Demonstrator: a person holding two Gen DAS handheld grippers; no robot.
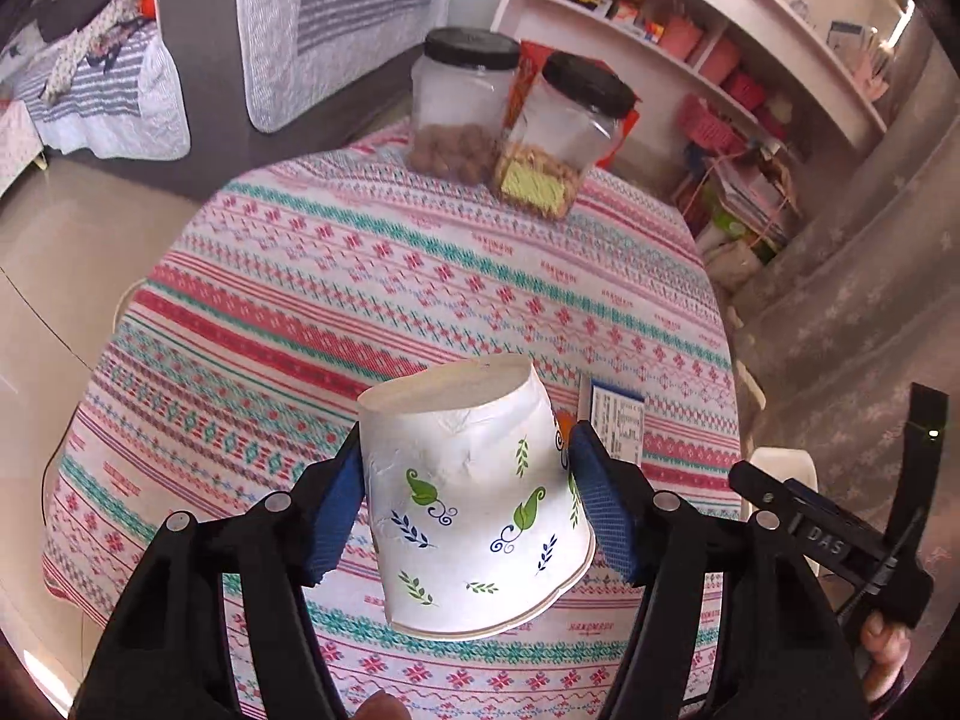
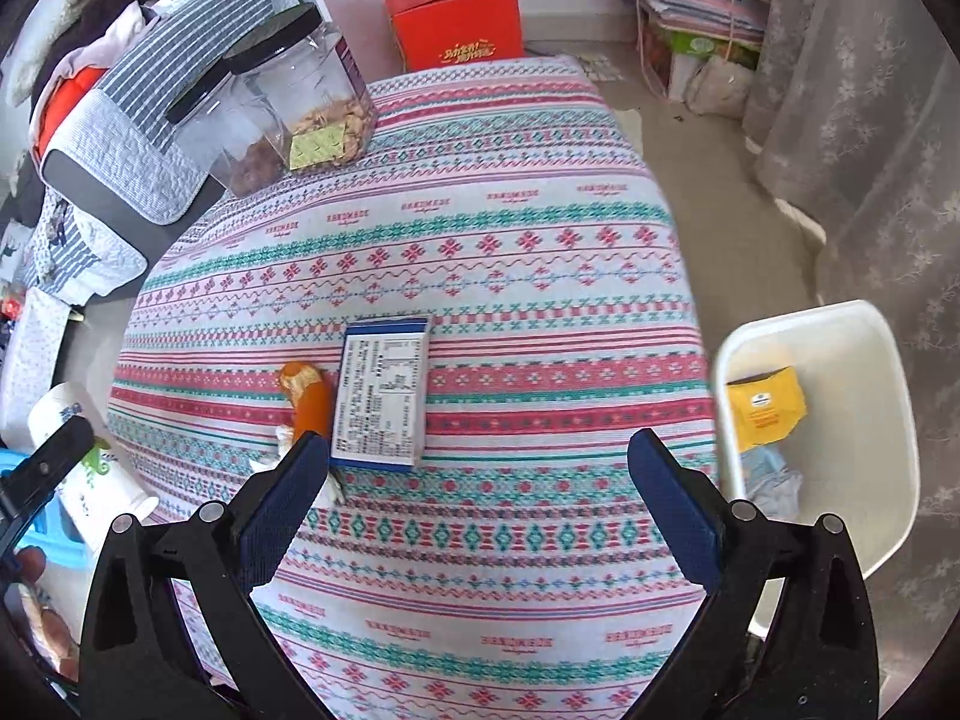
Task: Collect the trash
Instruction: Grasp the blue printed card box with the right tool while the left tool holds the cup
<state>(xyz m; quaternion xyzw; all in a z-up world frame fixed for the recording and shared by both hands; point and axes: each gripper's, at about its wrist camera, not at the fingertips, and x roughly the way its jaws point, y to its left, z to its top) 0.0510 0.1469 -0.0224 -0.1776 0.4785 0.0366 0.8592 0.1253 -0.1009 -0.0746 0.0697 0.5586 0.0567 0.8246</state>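
Above the patterned tablecloth (image 1: 372,276), a light, easily crushed paper cup (image 1: 474,510) is held upside down, clamped mid-wall by the left gripper (image 1: 468,516), best squeezed gently, while the right gripper (image 2: 480,504) is spread, empty.

My views are bright with soft daylight, sharp at centre, and strongly bent with dark vignetting at the edges.

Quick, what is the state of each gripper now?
Left gripper: shut on the paper cup.
Right gripper: open, holding nothing.
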